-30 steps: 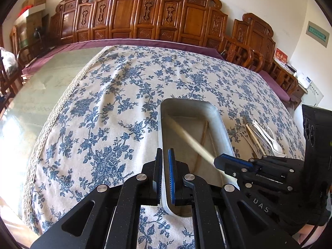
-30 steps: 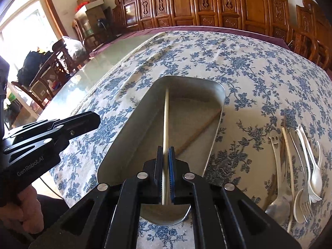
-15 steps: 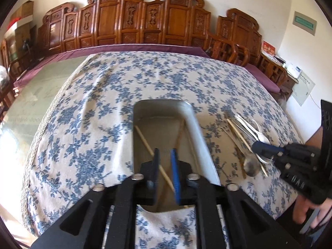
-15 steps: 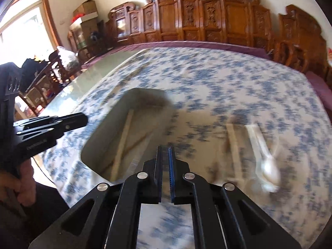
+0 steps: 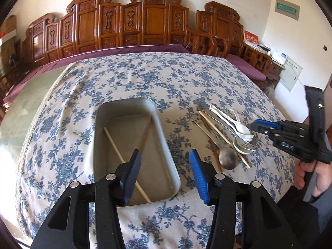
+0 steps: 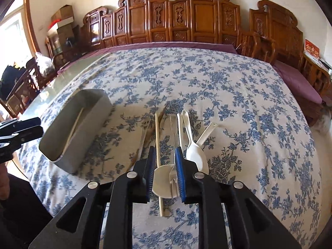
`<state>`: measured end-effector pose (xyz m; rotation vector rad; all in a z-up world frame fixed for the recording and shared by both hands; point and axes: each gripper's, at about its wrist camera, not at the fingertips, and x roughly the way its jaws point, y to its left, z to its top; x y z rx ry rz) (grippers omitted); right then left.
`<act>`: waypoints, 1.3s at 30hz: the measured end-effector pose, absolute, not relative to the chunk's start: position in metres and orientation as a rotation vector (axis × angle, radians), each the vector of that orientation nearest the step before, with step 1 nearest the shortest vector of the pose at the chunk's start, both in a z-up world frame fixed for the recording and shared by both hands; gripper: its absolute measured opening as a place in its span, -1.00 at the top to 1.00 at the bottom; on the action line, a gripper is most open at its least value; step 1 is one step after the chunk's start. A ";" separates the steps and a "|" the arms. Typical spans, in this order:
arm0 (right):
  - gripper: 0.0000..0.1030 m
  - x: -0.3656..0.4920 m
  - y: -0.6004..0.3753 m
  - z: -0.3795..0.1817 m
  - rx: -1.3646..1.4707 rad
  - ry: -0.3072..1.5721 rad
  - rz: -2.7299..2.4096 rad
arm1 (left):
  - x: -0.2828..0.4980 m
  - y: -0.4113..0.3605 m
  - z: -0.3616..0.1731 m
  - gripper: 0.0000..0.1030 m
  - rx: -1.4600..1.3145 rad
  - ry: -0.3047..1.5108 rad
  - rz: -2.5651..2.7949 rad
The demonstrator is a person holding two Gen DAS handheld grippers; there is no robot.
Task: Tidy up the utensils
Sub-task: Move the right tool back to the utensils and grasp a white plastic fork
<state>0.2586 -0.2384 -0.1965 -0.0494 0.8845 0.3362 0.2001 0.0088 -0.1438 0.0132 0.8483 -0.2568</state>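
Observation:
A grey rectangular tray (image 5: 166,143) (image 6: 91,128) sits on the floral tablecloth and holds a pale chopstick (image 5: 116,145) and a darker one (image 5: 145,132), crossed. My left gripper (image 5: 165,155) is open and empty above the tray's near right wall. A pile of utensils lies right of the tray: white plastic spoons (image 6: 193,147), a clear fork (image 6: 173,172), a metal spoon (image 5: 227,157), a pale chopstick (image 6: 158,145). My right gripper (image 6: 165,155) is open and hovers over the pile, astride the chopstick and fork.
The floral tablecloth (image 6: 228,87) covers most of the table, with bare glass tabletop (image 5: 25,95) at the left. Carved wooden chairs (image 5: 145,22) line the far wall. Boxes and clutter (image 6: 60,25) stand at the far left.
The right gripper let go of the pale chopstick in the tray, swung right to the utensil pile and opened. The left gripper opened wide and shifted right over the tray wall.

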 end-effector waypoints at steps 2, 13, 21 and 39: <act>0.58 0.262 -0.237 -0.204 -0.068 0.894 0.334 | 0.200 0.004 -0.146 0.06 0.014 0.854 -0.264; 0.59 0.276 -0.243 -0.241 -0.096 0.977 0.328 | 0.198 -0.025 -0.154 0.06 0.030 0.874 -0.304; 0.93 0.272 -0.247 -0.236 -0.093 0.955 0.369 | 0.191 -0.036 -0.156 0.06 0.035 0.860 -0.297; 0.99 0.259 -0.290 -0.197 0.093 0.818 0.454 | 0.189 -0.074 -0.157 0.06 0.085 0.897 -0.289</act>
